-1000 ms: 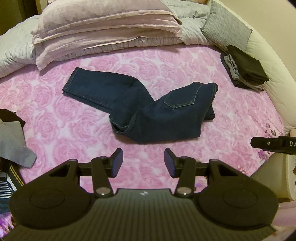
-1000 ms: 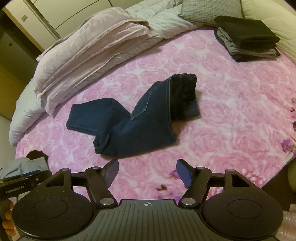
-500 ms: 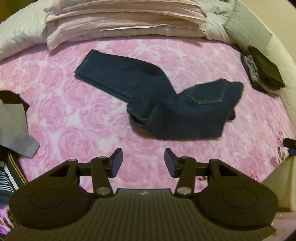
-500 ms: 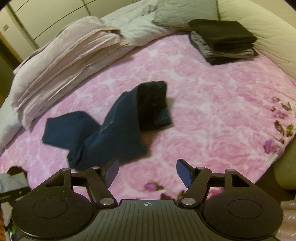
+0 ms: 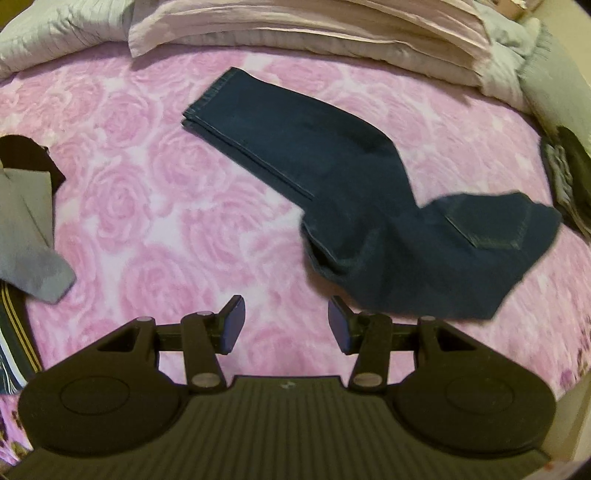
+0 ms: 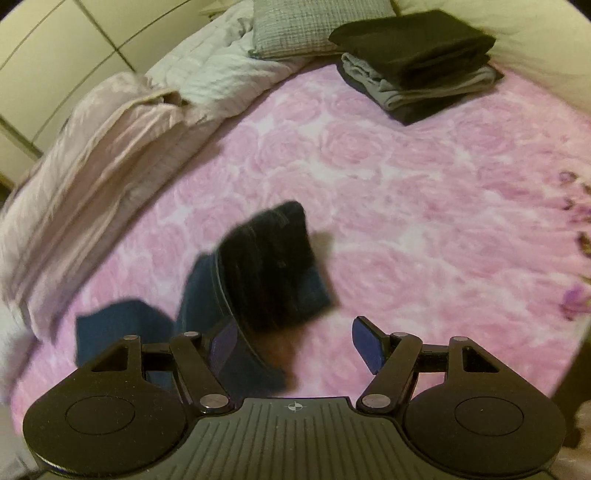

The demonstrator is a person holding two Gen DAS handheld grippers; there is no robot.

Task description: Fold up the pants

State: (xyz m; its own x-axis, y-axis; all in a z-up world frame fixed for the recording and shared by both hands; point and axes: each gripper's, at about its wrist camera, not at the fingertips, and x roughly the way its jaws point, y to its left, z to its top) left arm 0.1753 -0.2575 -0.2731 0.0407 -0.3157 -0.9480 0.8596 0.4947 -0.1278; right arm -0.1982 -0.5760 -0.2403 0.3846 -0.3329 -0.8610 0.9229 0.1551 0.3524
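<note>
Dark blue jeans (image 5: 354, 192) lie crumpled on the pink rose-patterned bedspread (image 5: 147, 221), legs stretching up-left, the waist with a back pocket bunched at the right. My left gripper (image 5: 286, 325) hovers open just in front of the jeans' near fold, nothing between its fingers. In the right wrist view the jeans (image 6: 266, 269) appear blurred, the waist end folded over. My right gripper (image 6: 295, 345) stands wide open over that end, its left finger in front of the denim, pads not pressing on it.
Folded pale bedding (image 5: 314, 26) and a grey cushion (image 6: 306, 26) line the far side. A stack of folded black and grey clothes (image 6: 417, 62) sits at the far right. Grey and black garments (image 5: 29, 206) lie at the left edge.
Both grippers have come down and closer to the jeans. The left view has shifted left along the legs, the right view towards the waist end. Neither jaw opening has changed.
</note>
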